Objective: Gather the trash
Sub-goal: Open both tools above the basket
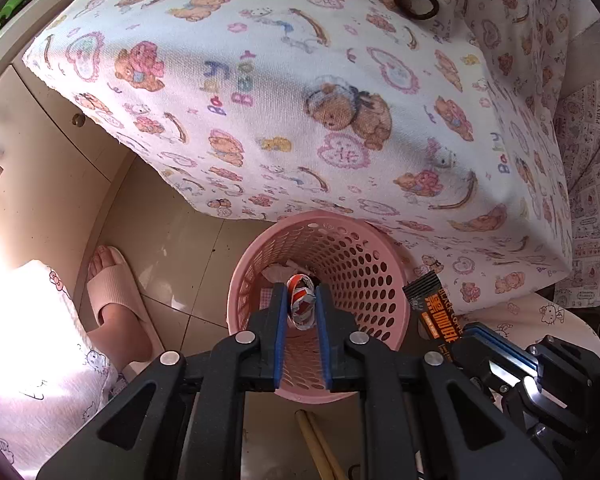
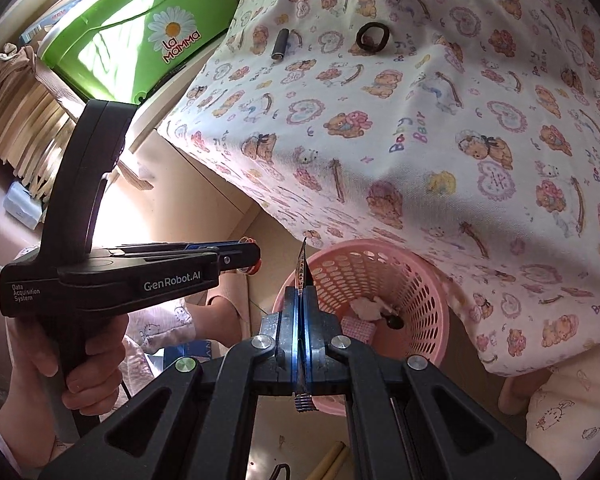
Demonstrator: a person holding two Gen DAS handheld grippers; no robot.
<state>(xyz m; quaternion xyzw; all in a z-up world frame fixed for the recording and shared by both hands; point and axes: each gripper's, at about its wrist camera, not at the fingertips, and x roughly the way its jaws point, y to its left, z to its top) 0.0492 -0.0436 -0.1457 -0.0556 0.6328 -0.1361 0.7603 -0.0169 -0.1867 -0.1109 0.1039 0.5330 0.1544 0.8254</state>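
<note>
Pink plastic basket [image 1: 320, 280] lies directly below the left gripper [image 1: 301, 304], whose jaws pinch a crumpled red-and-white wrapper [image 1: 300, 300] right over the opening, so this hand looks nearer the drop.

From the right wrist, the right gripper [image 2: 300, 304] is clamped on a flat coffee sachet [image 2: 301, 264], upright, just left of the basket's rim [image 2: 300, 276].

Bear-print cloth [image 2: 400, 128] w/ hair tie [image 2: 373, 38]; green box [image 2: 140, 32].

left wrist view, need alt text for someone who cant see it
The left gripper holds a crumpled red-and-white wrapper above a pink perforated basket on the floor. Beside it, the right gripper pinches a black coffee sachet, below a teddy-bear-print cloth.
</note>
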